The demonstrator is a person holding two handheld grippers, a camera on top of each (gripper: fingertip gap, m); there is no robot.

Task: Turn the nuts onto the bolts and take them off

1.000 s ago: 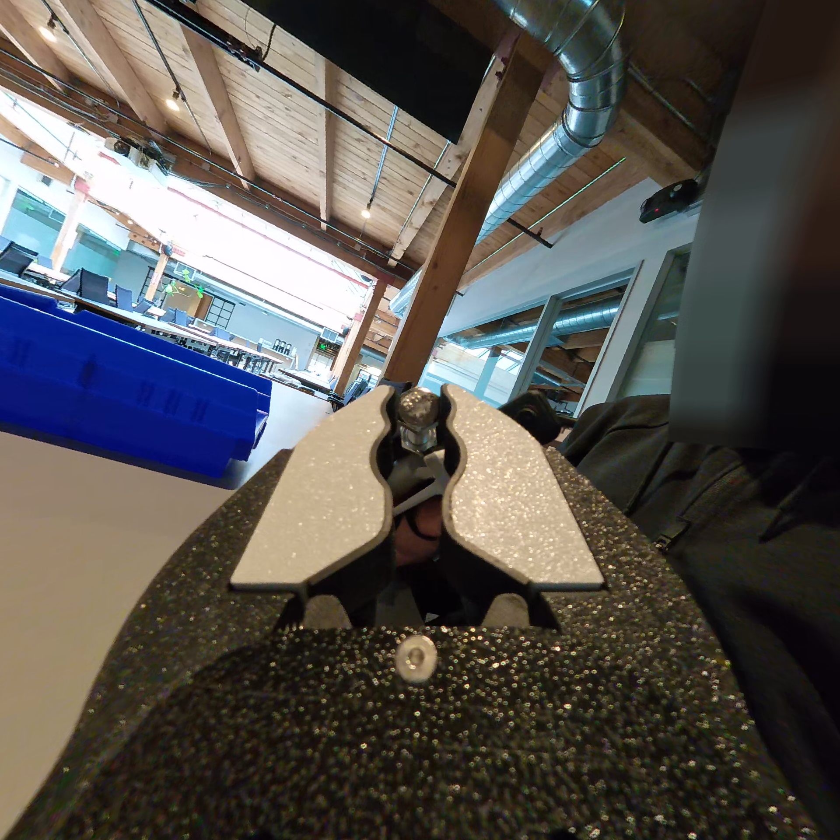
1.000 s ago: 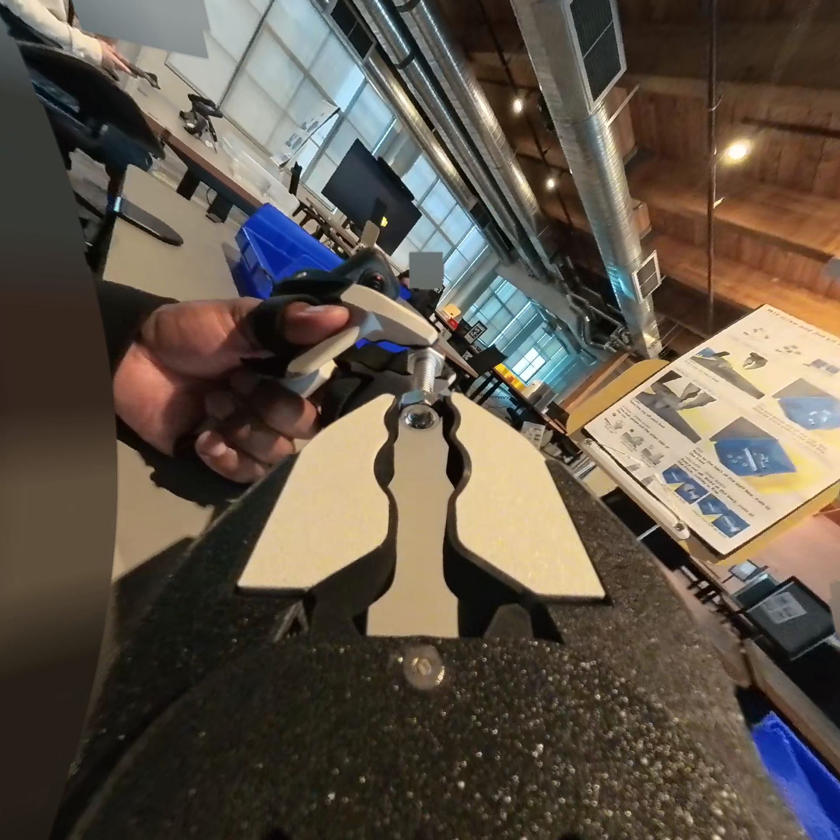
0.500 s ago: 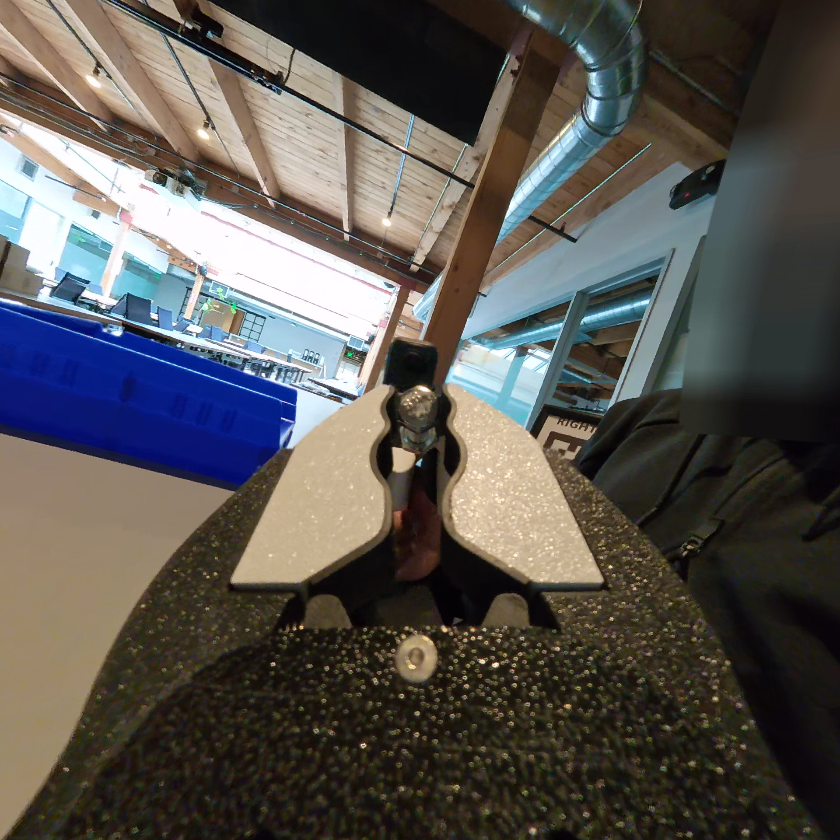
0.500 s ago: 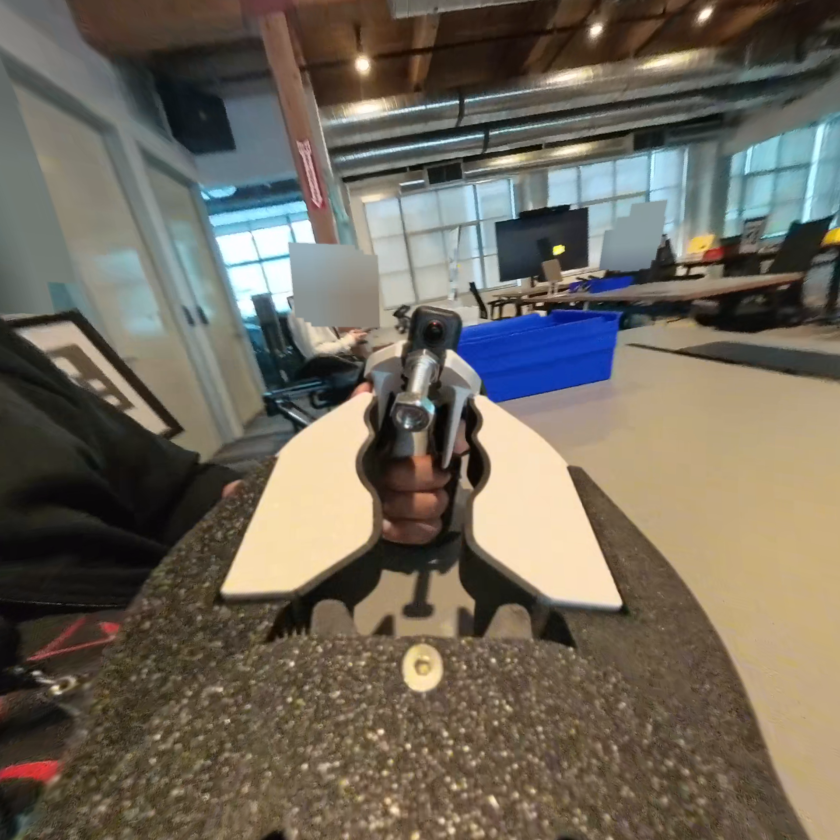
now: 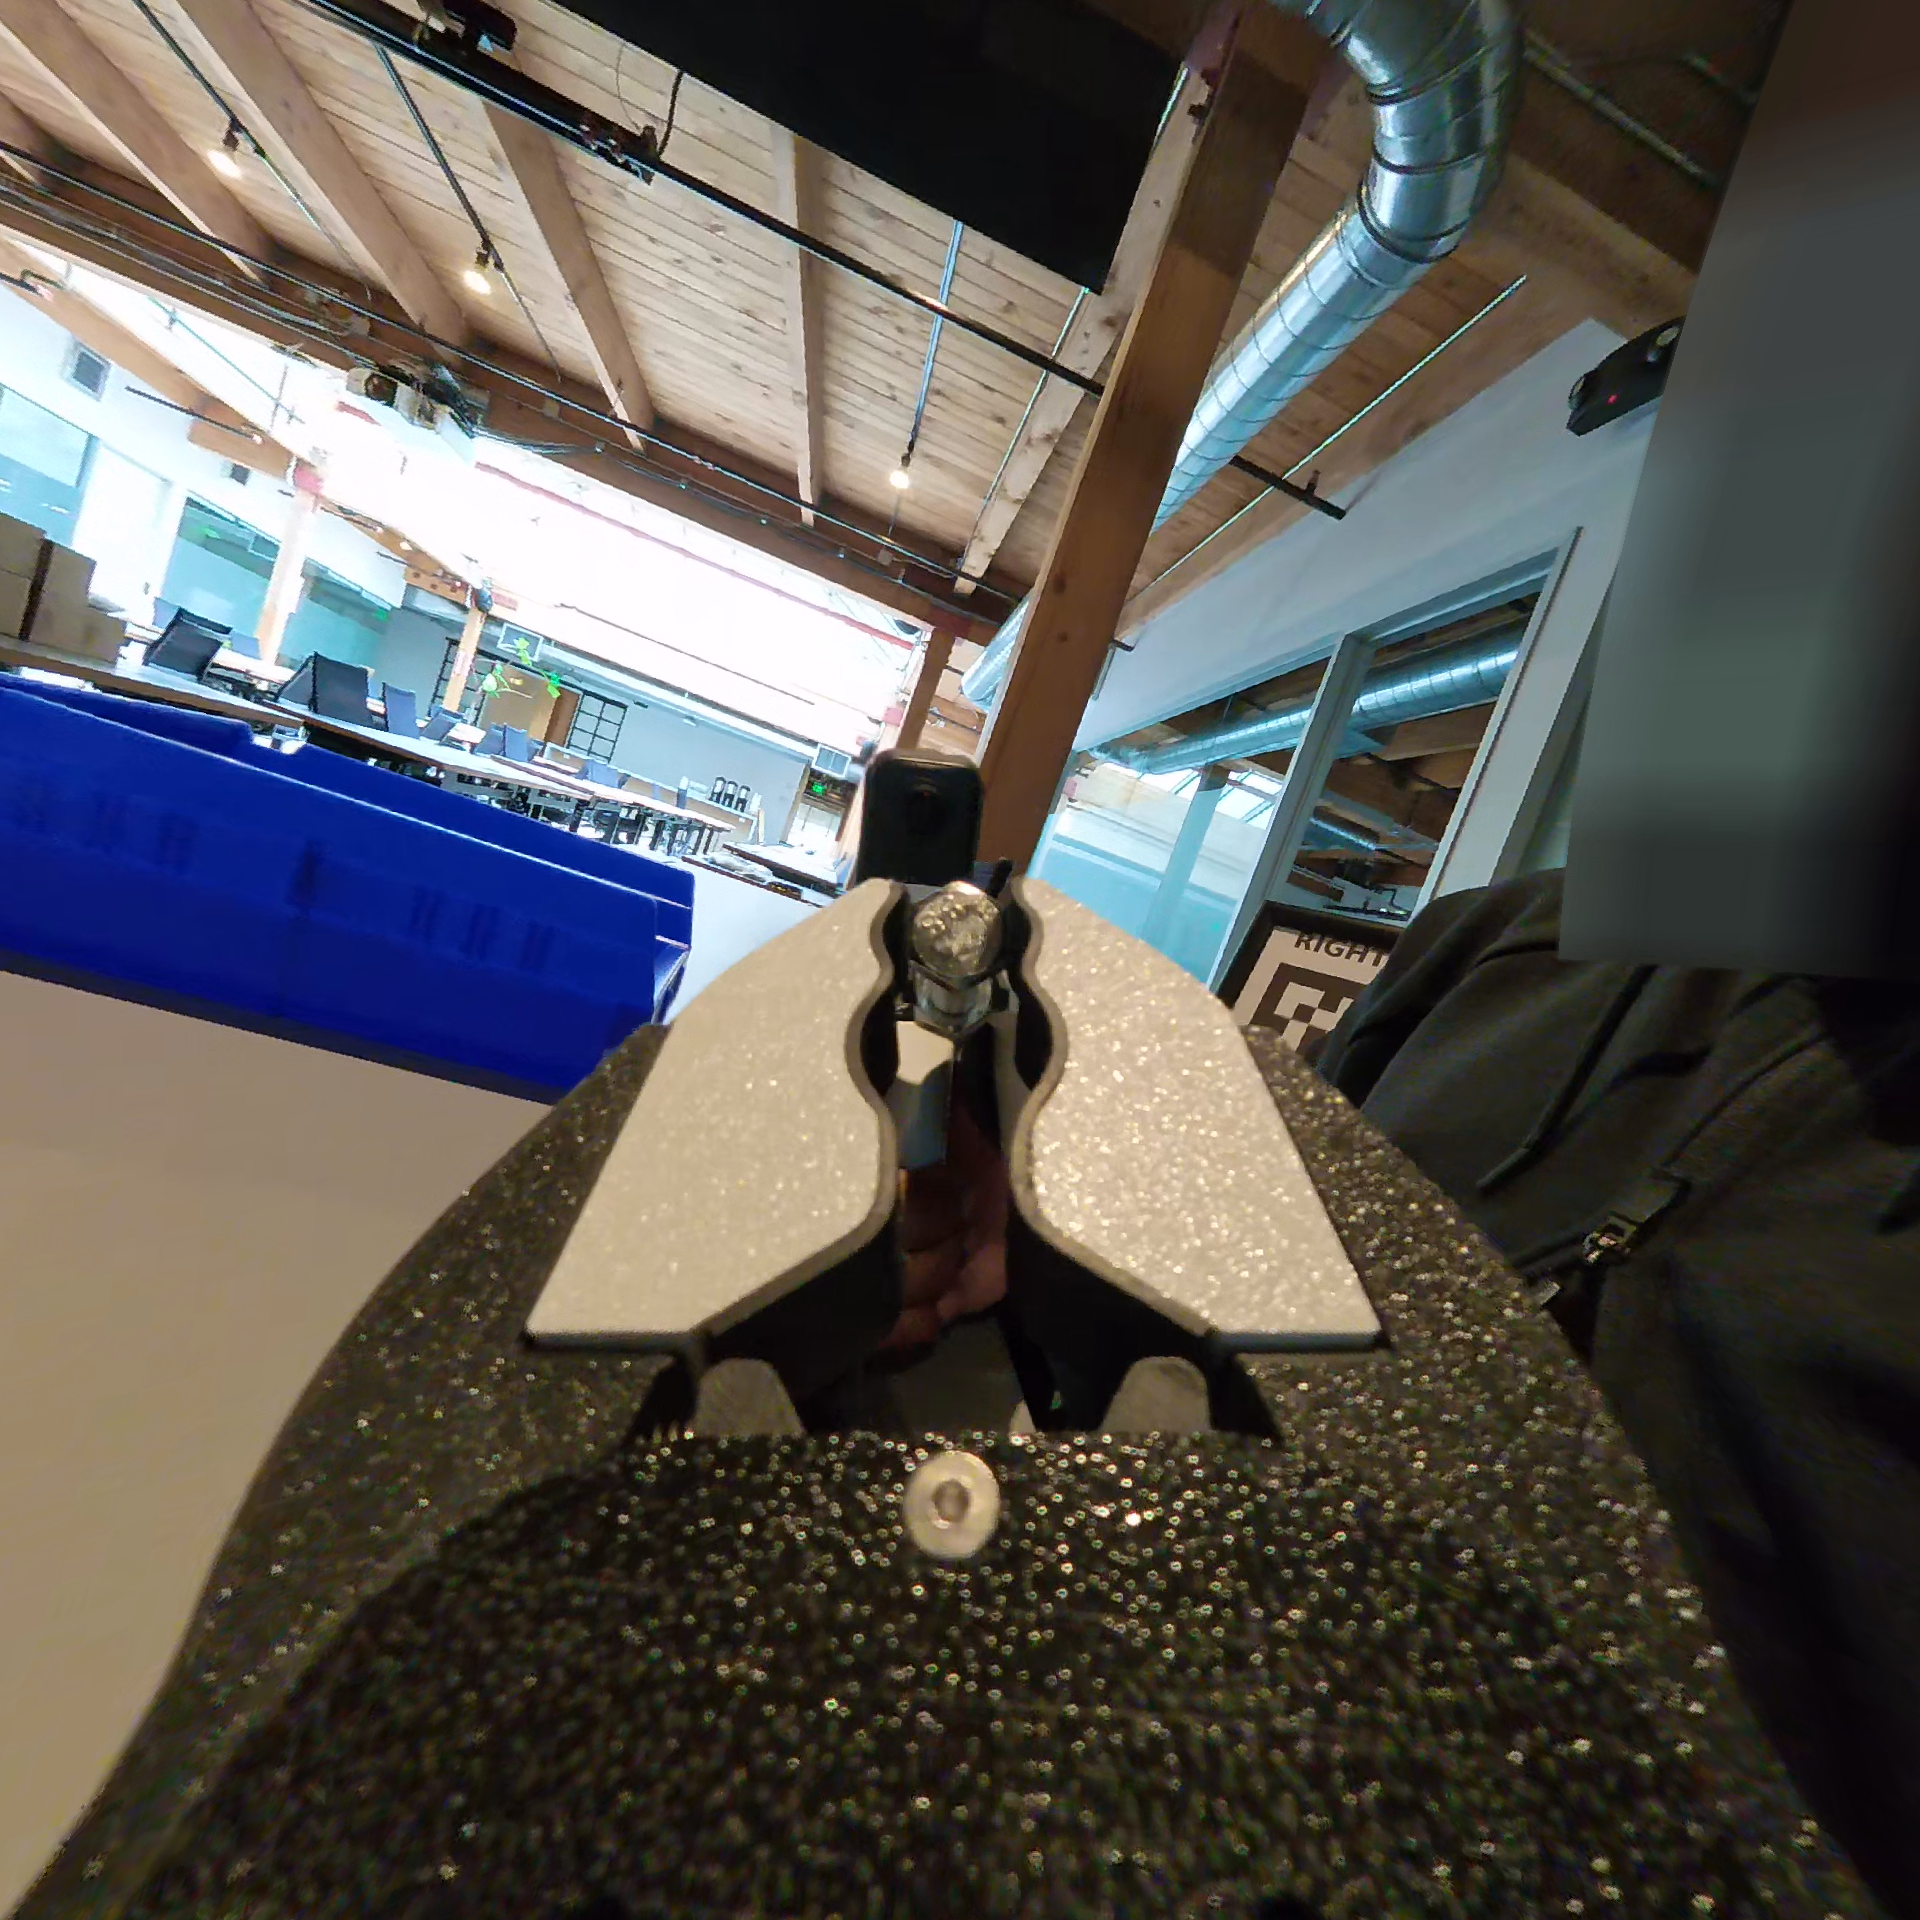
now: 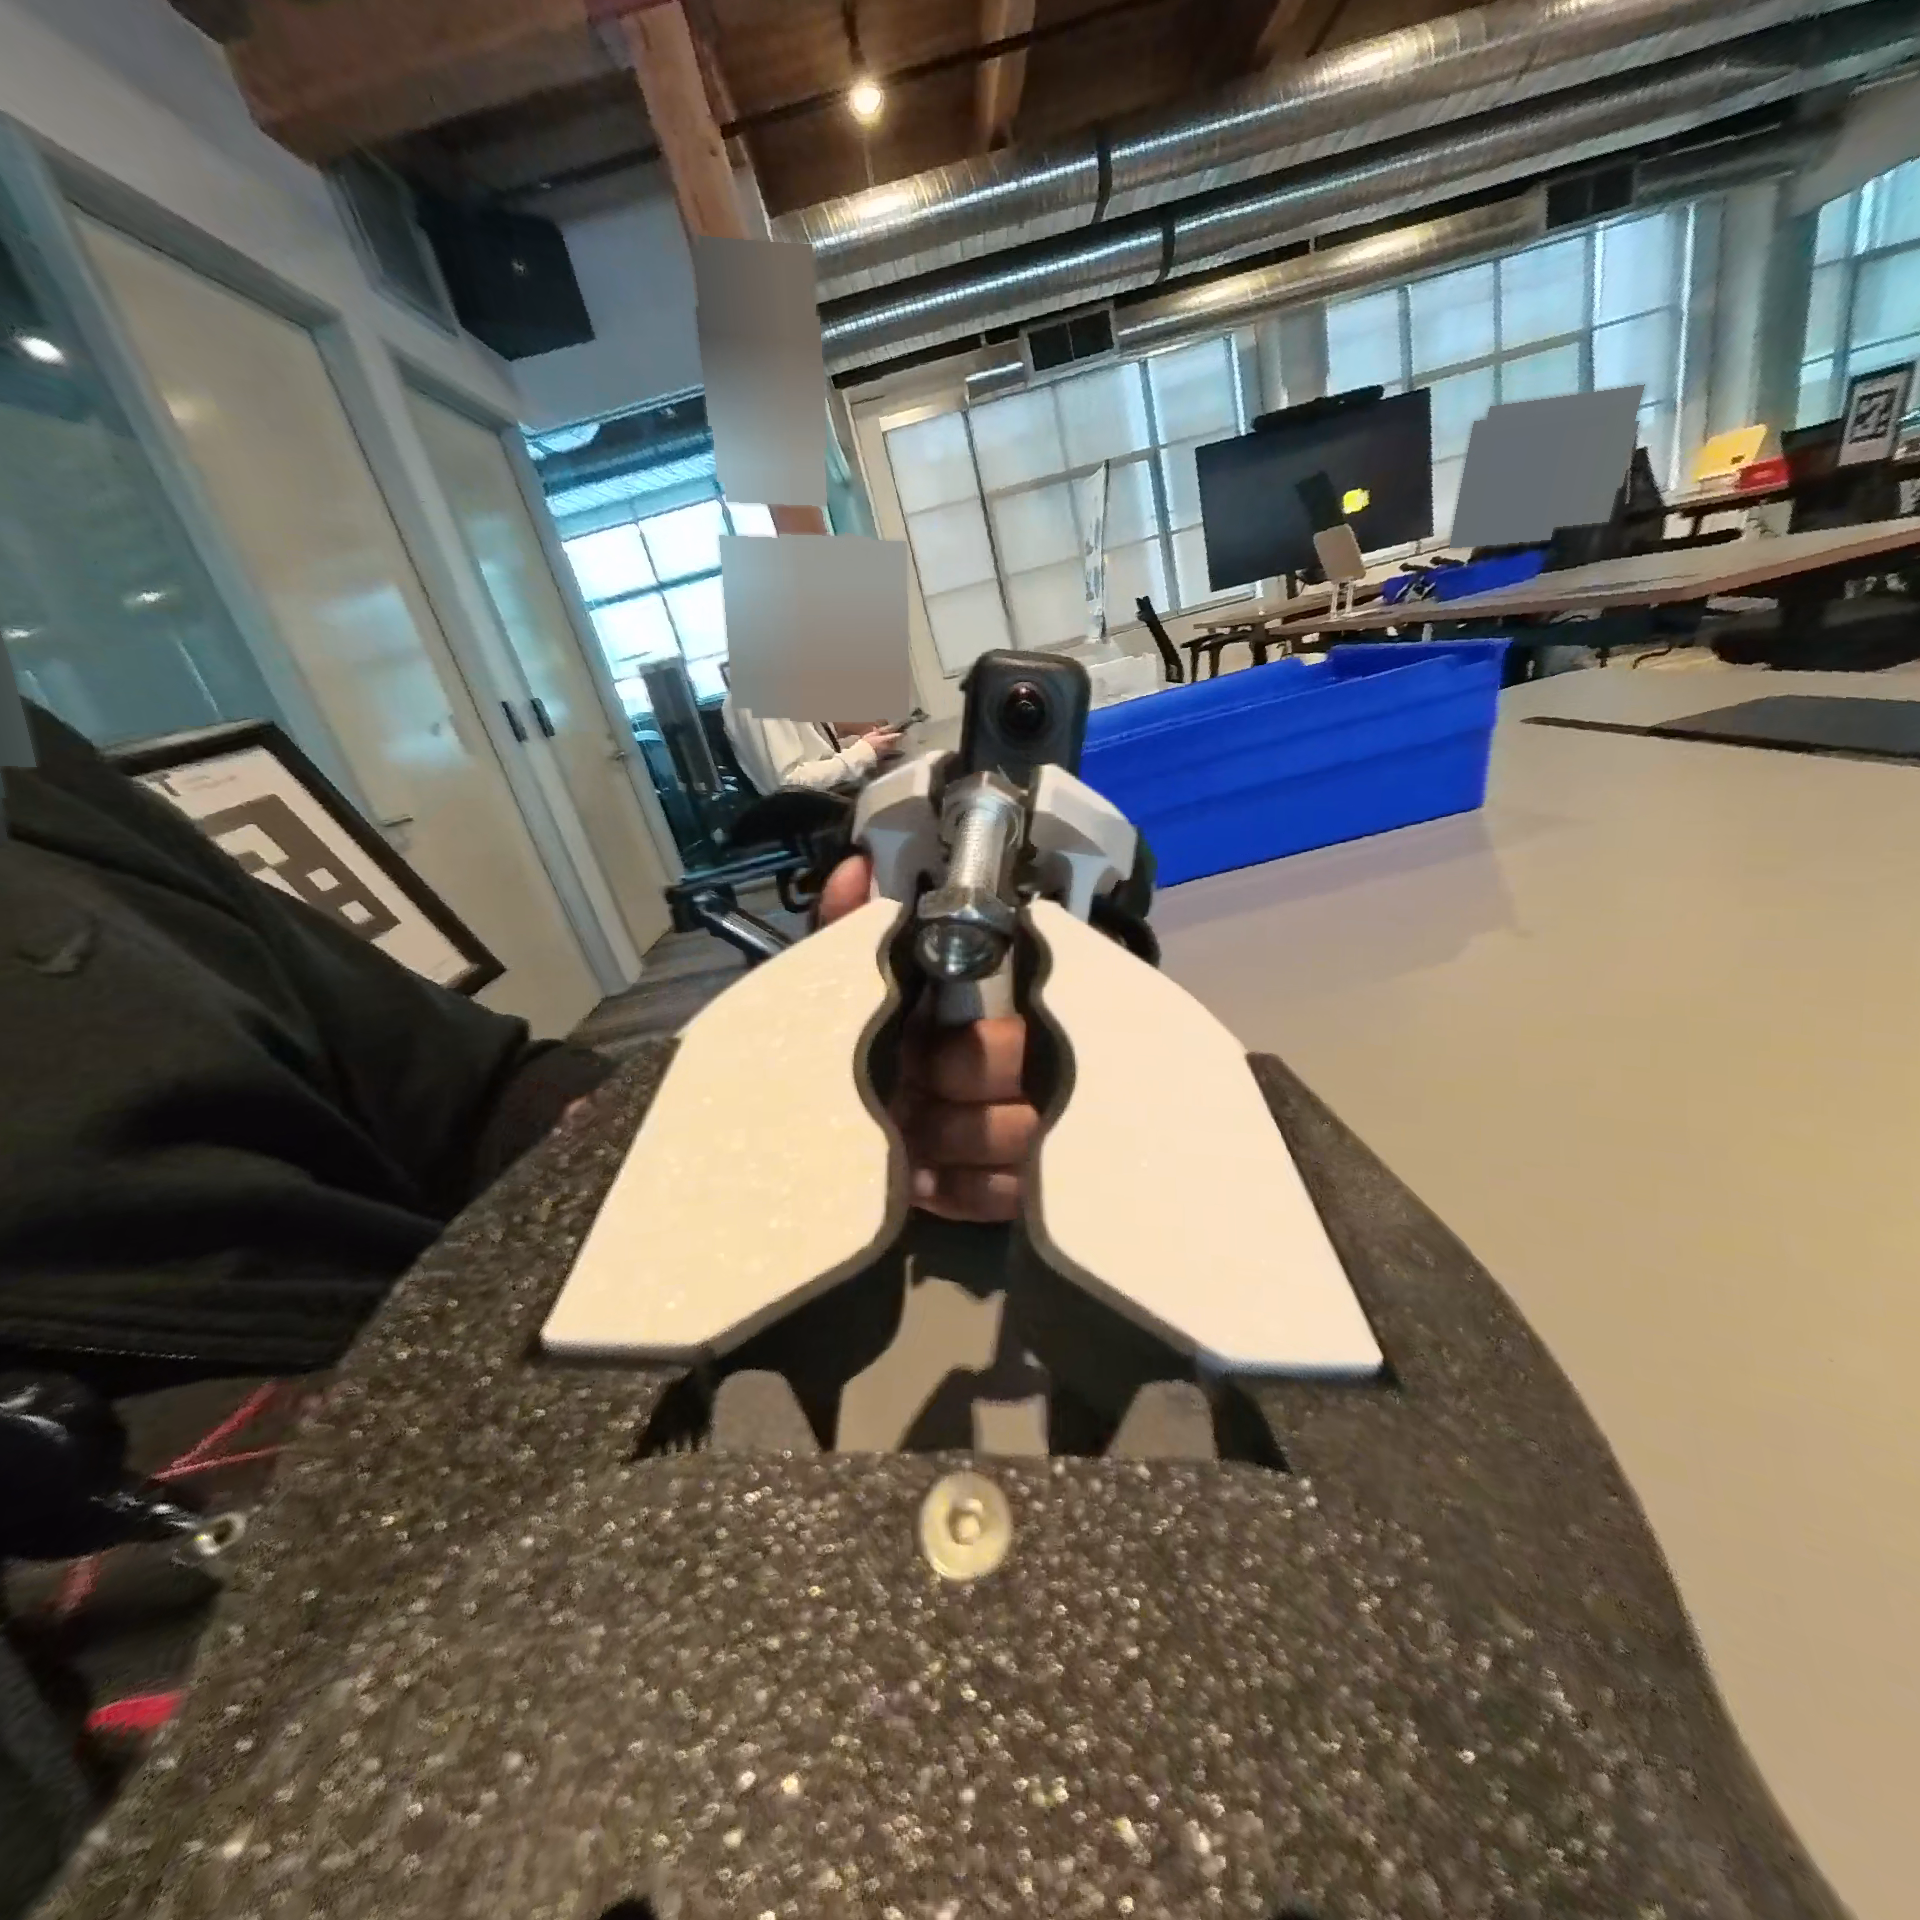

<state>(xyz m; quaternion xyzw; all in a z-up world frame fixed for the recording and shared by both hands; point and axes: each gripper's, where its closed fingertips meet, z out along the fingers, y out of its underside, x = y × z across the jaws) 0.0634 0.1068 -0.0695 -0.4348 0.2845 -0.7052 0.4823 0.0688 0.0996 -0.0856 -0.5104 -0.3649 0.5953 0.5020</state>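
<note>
The two grippers face each other above a grey table [image 6: 1579, 1091]. My left gripper [image 5: 954, 906] is shut on the rounded head of a silver bolt [image 5: 954, 932]. In the right wrist view the bolt's threaded shaft [image 6: 974, 844] runs from the left gripper [image 6: 987, 826] towards me. My right gripper [image 6: 961, 923] is shut on a hex nut [image 6: 961, 914] at the near end of the shaft. The end of the bolt shows through the nut. A hand [image 6: 966, 1132] holds the left gripper's grip below the bolt.
A blue bin [image 5: 312, 894] stands on the table behind the grippers; it also shows in the right wrist view [image 6: 1299, 748]. The person's dark jacket [image 5: 1621, 1143] is close on one side. A framed marker board [image 6: 301, 862] leans near the table edge. Left and right tips are no more than a few centimetres apart.
My right gripper has rolled from a strongly tilted pose to upright while staying shut on the nut. The left gripper has kept hold of the bolt head and barely moved.
</note>
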